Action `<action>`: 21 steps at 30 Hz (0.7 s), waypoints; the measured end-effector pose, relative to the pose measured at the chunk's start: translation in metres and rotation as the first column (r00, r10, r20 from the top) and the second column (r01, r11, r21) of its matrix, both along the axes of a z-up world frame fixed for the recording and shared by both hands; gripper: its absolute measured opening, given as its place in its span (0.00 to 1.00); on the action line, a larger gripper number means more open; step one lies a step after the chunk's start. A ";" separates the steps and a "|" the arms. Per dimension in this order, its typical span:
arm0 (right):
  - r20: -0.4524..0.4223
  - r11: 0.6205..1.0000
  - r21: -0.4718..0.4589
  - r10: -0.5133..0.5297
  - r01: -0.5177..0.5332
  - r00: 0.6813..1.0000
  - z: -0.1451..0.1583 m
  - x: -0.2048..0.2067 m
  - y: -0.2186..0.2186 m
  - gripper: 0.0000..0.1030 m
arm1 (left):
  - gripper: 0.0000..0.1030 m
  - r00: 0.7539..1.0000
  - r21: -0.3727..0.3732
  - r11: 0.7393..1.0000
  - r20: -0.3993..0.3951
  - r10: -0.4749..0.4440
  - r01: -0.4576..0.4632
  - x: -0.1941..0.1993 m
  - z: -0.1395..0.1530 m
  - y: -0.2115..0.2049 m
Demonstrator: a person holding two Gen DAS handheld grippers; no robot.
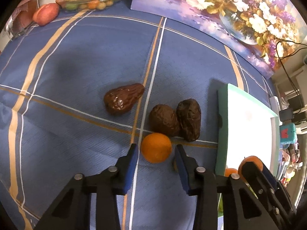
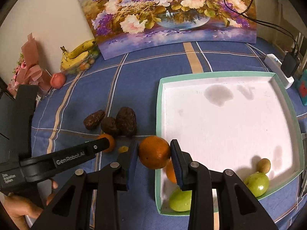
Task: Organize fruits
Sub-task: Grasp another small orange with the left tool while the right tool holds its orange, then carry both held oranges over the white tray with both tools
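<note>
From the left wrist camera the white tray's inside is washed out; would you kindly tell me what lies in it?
Observer: A round green fruit lies in the near left corner of the teal-rimmed white tray.
Operator: Anything else inside?
Observer: A second green fruit sits beside a small tan oval fruit by the right wall.
Operator: Are the right tongs gripping?
Observer: Yes, shut on a round orange fruit above the tray's left rim.
</note>
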State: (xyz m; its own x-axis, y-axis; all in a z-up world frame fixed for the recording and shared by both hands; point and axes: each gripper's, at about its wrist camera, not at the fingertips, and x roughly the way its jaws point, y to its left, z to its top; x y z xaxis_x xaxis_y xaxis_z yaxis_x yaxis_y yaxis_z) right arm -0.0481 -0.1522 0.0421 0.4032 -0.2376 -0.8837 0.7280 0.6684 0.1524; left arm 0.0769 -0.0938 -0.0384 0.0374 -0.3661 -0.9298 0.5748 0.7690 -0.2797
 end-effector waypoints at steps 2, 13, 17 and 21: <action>-0.003 1.000 -0.005 0.001 -0.001 1.000 0.000 0.002 -0.002 0.35 | 0.36 1.000 0.012 1.000 0.008 0.001 -0.001 0.002 -0.002 -0.003; 0.012 0.999 -0.002 -0.035 0.035 0.999 0.006 0.002 -0.026 0.35 | 0.33 0.998 -0.027 1.000 0.061 0.001 0.001 0.003 0.027 -0.015; 0.000 0.997 0.012 -0.078 0.078 0.997 0.006 -0.007 -0.042 0.35 | 0.33 0.994 -0.067 0.997 0.104 -0.016 0.023 -0.002 0.049 -0.023; -0.007 0.991 0.024 -0.134 0.134 0.991 0.007 -0.023 -0.059 0.35 | 0.33 0.990 -0.090 0.994 0.130 -0.051 0.063 -0.011 0.063 -0.036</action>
